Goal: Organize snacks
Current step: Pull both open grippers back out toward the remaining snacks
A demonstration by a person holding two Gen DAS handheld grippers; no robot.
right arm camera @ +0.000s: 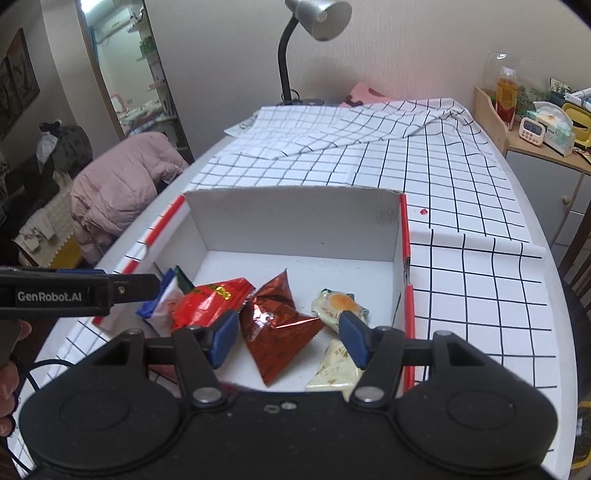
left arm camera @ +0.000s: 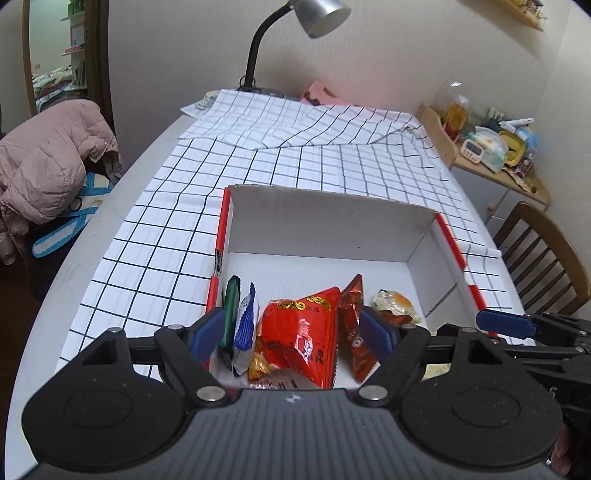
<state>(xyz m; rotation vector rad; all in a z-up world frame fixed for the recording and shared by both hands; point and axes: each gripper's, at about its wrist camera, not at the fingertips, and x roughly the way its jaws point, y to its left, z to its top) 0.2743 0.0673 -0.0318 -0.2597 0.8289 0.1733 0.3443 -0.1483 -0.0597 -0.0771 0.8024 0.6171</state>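
A white cardboard box with red edges [left arm camera: 325, 225] [right arm camera: 295, 221] stands on the checked tablecloth and holds several snack packets. In the left wrist view they are a green packet [left arm camera: 231, 306], a blue-white packet [left arm camera: 245, 328], a bright red bag [left arm camera: 303, 332], a dark red foil packet [left arm camera: 354, 325] and a yellow-orange packet [left arm camera: 395, 304]. My left gripper [left arm camera: 293, 334] is open above the bright red bag. My right gripper [right arm camera: 288, 339] is open above the dark red foil packet [right arm camera: 277, 325]. A cream packet [right arm camera: 334, 365] lies under its right finger. The bright red bag [right arm camera: 207, 302] lies to the left.
A desk lamp [left arm camera: 317, 14] stands at the table's far end past a folded cloth [left arm camera: 295, 122]. A pink jacket [left arm camera: 48, 162] lies on a seat to the left. A wooden chair [left arm camera: 546, 254] and a cluttered cabinet [left arm camera: 491, 144] are on the right.
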